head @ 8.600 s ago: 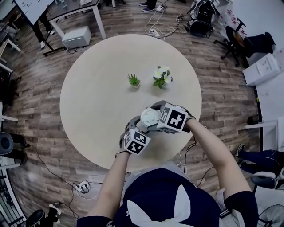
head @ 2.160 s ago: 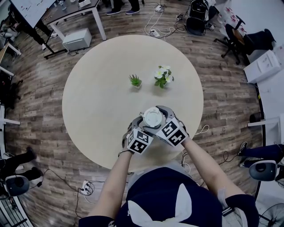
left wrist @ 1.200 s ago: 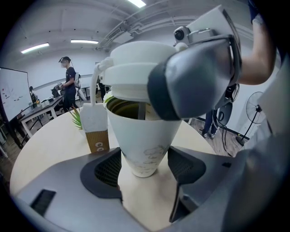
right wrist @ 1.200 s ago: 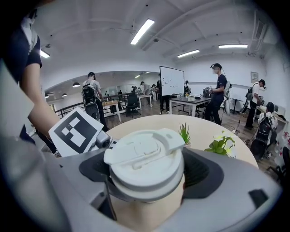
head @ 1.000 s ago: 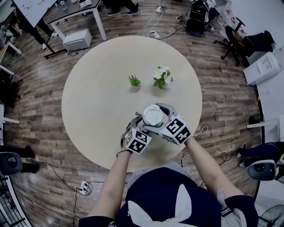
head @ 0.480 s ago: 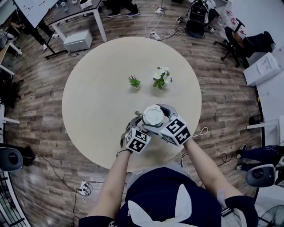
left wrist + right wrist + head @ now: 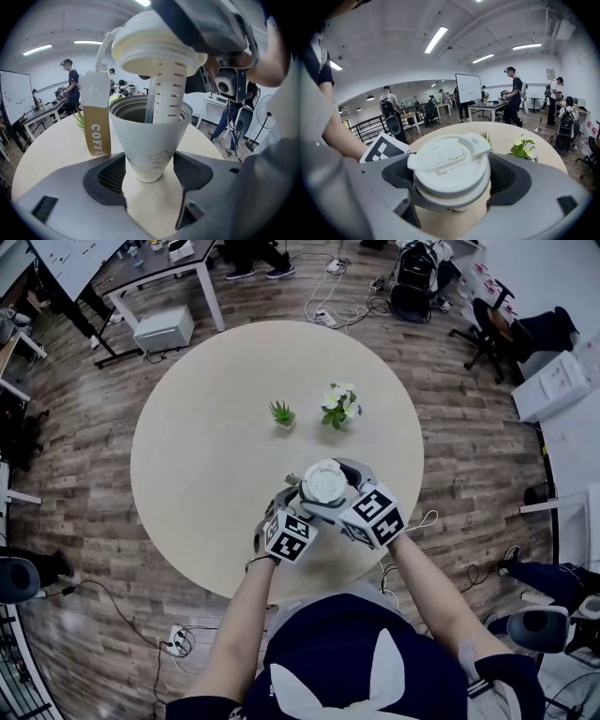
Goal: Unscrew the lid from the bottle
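A white tapered bottle (image 7: 150, 140) stands upright on the round table, and my left gripper (image 7: 149, 172) is shut on its lower body. Its white lid (image 7: 154, 42) is tilted just above the open rim, off the threads. A perforated tube (image 7: 168, 93) under the lid still reaches down into the bottle. A brown strap (image 7: 96, 126) printed COFFEE hangs from the lid's side. My right gripper (image 7: 452, 183) is shut on the lid (image 7: 450, 161), with a jaw on each side. In the head view the lid (image 7: 323, 484) sits between both grippers near the table's front.
A small green plant (image 7: 282, 412) and a white-flowered plant (image 7: 339, 403) stand on the beige table (image 7: 206, 446), beyond the bottle. Desks, chairs, cables and several people surround the table. The flowered plant (image 7: 524, 146) shows right of the lid in the right gripper view.
Across the earlier frames my right gripper swung around the lid, its marker cube moving down toward the person. In the last half second almost nothing moved.
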Action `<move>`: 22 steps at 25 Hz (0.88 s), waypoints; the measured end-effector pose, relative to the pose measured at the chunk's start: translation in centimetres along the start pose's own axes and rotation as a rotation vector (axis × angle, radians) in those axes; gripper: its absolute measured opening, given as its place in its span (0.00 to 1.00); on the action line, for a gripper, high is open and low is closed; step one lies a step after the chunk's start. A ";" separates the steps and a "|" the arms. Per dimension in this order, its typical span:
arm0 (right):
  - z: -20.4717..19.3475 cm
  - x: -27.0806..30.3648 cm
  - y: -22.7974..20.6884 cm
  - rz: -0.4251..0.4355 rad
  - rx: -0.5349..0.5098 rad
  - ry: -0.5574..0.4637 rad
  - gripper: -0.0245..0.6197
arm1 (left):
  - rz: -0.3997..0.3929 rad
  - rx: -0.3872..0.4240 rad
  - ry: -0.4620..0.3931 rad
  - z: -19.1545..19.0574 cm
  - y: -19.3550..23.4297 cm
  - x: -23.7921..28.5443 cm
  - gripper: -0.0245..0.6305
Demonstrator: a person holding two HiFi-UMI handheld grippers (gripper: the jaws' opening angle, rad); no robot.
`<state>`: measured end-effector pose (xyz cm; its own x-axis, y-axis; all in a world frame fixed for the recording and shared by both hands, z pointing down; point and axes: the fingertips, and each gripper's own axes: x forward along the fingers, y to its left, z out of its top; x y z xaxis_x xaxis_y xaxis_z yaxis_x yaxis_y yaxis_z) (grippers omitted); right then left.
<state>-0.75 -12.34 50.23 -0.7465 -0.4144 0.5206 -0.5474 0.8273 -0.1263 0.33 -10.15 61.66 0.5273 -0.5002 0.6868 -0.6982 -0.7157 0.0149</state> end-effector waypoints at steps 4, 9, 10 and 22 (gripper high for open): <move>0.4 -0.2 -0.3 -0.007 0.010 -0.009 0.76 | 0.000 0.000 0.005 0.0 0.1 0.1 0.54; 0.8 -0.4 -0.1 -0.011 0.015 -0.019 0.76 | -0.003 0.004 -0.001 0.0 0.0 0.1 0.54; 0.9 -0.5 -0.1 -0.011 0.018 -0.021 0.76 | -0.004 0.005 -0.001 0.0 0.0 0.0 0.54; 1.8 -1.0 -0.5 -0.021 0.090 -0.053 0.76 | -0.014 0.003 0.004 -0.2 -0.1 0.0 0.53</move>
<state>-0.43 -13.05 48.26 -0.7523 -0.4528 0.4786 -0.5931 0.7818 -0.1925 0.30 -10.01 61.86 0.5349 -0.4885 0.6894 -0.6893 -0.7242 0.0217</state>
